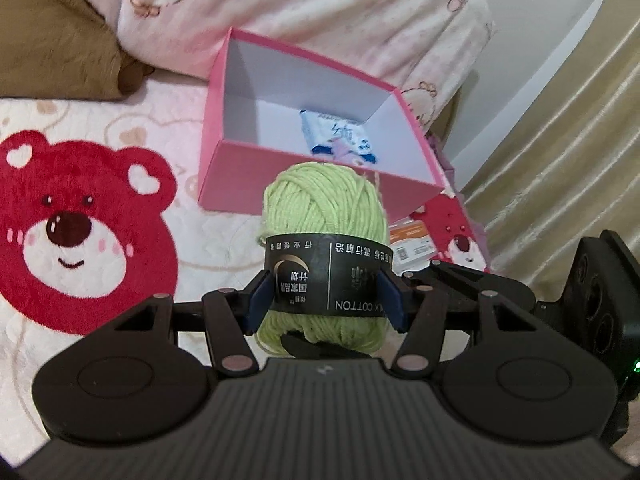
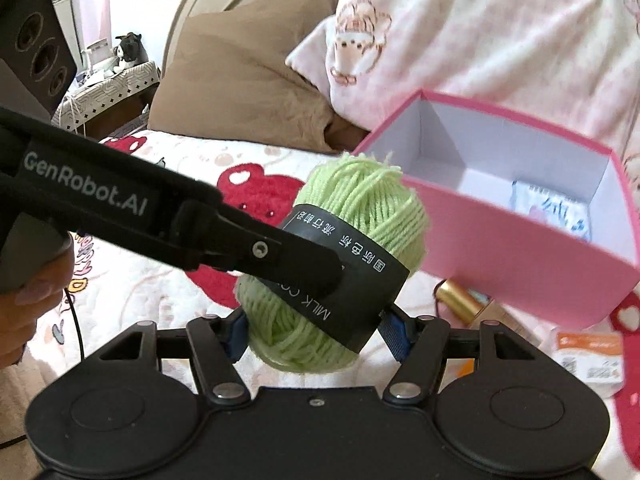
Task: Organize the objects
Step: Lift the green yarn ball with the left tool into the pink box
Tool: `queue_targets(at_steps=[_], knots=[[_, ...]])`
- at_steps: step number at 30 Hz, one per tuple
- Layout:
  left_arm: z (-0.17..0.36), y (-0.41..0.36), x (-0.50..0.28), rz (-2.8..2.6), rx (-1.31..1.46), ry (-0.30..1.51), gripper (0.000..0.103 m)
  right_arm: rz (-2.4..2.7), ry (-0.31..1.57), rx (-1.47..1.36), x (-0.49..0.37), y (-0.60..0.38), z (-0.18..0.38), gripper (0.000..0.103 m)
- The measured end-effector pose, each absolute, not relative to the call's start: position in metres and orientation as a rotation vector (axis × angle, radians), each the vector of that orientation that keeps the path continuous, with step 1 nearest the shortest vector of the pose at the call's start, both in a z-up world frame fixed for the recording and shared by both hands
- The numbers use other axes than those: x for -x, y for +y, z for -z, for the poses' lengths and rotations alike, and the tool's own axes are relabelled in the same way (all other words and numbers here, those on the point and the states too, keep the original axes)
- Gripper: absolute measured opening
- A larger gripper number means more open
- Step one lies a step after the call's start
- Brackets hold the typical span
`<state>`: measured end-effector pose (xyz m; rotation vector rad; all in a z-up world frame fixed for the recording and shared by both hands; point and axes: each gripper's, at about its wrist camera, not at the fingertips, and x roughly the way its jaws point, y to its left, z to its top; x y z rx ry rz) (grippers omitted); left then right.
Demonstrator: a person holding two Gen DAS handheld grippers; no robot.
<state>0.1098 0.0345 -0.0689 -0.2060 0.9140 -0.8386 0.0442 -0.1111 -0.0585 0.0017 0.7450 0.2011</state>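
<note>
A light green yarn ball (image 1: 324, 208) with a black paper band hangs above the bed, just in front of an open pink box (image 1: 280, 160). My left gripper (image 1: 324, 300) is shut on the band, blue pads pressing both sides. In the right wrist view the same yarn ball (image 2: 360, 200) sits between the pads of my right gripper (image 2: 316, 332), which is also shut on its lower end. One of the left gripper's fingers (image 2: 280, 256) crosses from the left onto the band. The pink box (image 2: 520, 248) holds a blue-and-white packet (image 2: 556, 208).
The bedspread (image 1: 80, 220) shows red bears. A brown pillow (image 1: 52, 48) and a pink blanket (image 1: 320, 12) lie behind the box. An orange-and-white packet (image 2: 588, 356) and a gold tube (image 2: 460, 296) lie by the box. A curtain (image 1: 560, 140) hangs at the right.
</note>
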Motion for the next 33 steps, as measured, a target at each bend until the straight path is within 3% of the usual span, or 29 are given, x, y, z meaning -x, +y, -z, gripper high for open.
queue_targets(at_steps=[20,33], knots=[[-0.032,-0.021,-0.174,0.790,0.269,0.894,0.056,-0.216,0.784,0.074,-0.118,-0.172,-0.042,0.069],[0.017,-0.072,-0.265,0.732,0.313,1.001,0.056,-0.238,0.901,-0.017,-0.210,-0.231,0.011,0.069]])
